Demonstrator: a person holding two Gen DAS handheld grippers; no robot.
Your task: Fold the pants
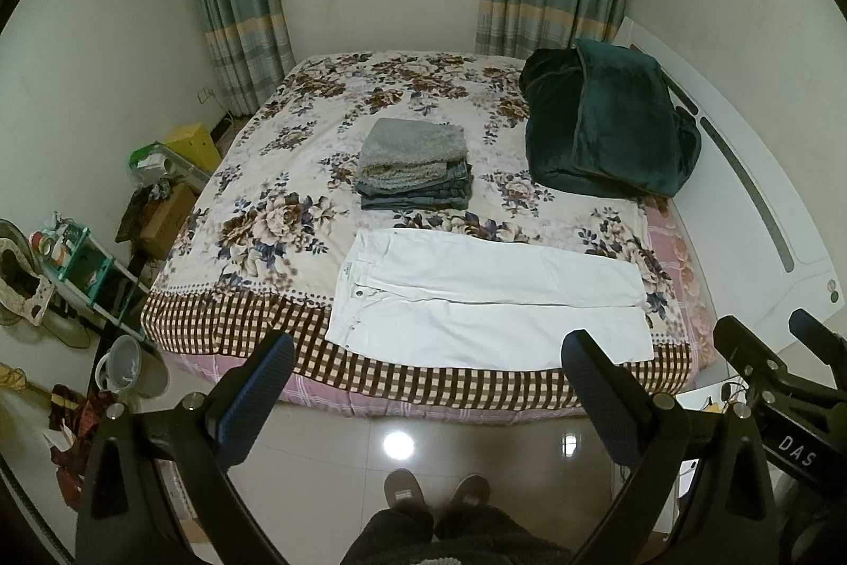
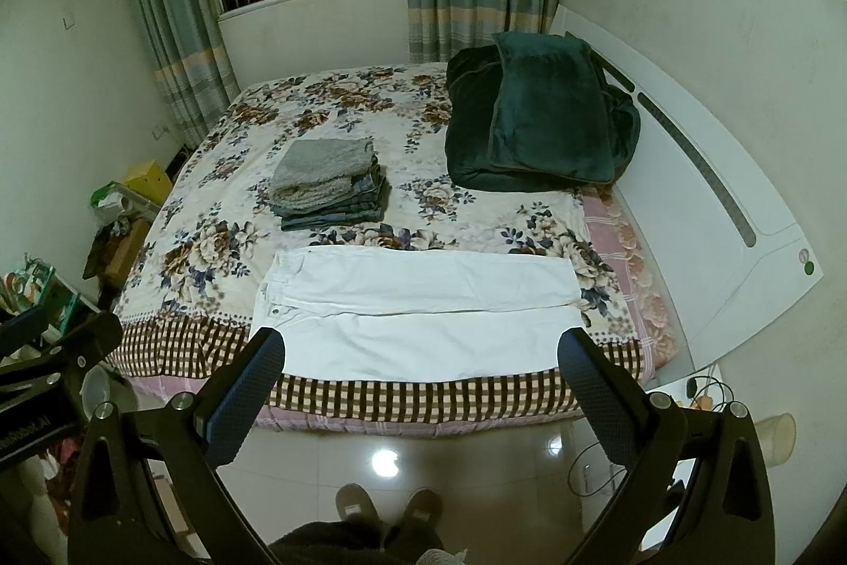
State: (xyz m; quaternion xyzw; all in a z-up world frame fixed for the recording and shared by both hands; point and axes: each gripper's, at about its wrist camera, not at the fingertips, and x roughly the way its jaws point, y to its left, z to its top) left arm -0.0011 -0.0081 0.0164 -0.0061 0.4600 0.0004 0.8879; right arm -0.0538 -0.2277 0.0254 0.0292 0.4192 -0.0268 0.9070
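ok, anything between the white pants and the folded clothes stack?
Nothing: only bare floral bedspread between white pants and folded stack, shown in both wrist views.

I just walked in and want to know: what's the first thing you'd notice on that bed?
The white pants jump out first, spread flat along the near edge of the flowery bed, waistband to the left. Behind them, mid-bed, sits a stack of folded clothes with a fuzzy grey piece on top, and a big dark green blanket is heaped by the headboard on the right. Both grippers, left and right, hang open, holding nothing.
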